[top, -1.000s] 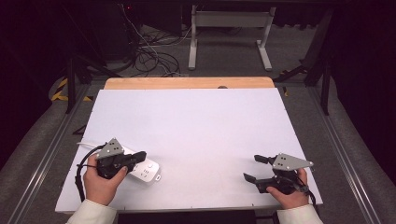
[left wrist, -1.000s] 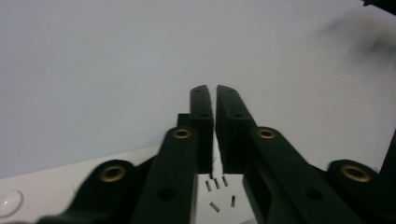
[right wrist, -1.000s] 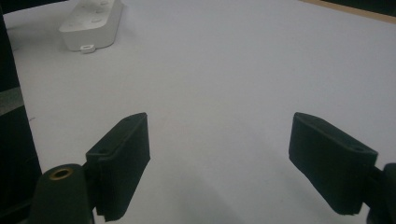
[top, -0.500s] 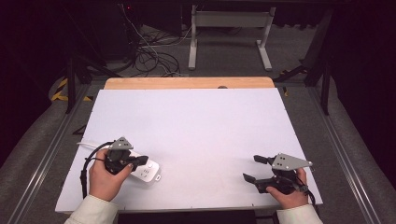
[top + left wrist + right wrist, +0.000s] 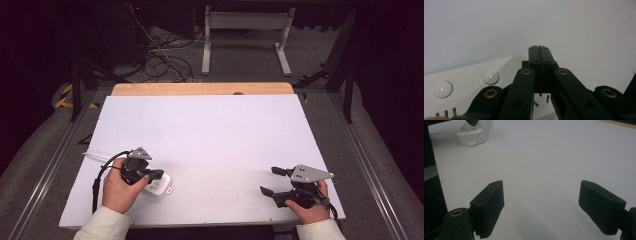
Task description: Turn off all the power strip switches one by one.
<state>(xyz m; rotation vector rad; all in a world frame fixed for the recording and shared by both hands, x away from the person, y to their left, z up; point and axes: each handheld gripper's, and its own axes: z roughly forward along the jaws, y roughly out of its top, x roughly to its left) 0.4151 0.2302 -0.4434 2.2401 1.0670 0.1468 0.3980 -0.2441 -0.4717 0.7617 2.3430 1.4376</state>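
The left gripper (image 5: pixel 156 174) has slid a little to the right and now sits on top of the white power strip (image 5: pixel 159 186), near the table's (image 5: pixel 210 130) front left corner. Its jaws are pressed together with nothing between them, so it looks ready to push a button. The left gripper view shows two round buttons (image 5: pixel 491 77) that the high view is too far off to show. The right gripper (image 5: pixel 273 181) has not moved, its jaws wide apart and holding nothing.
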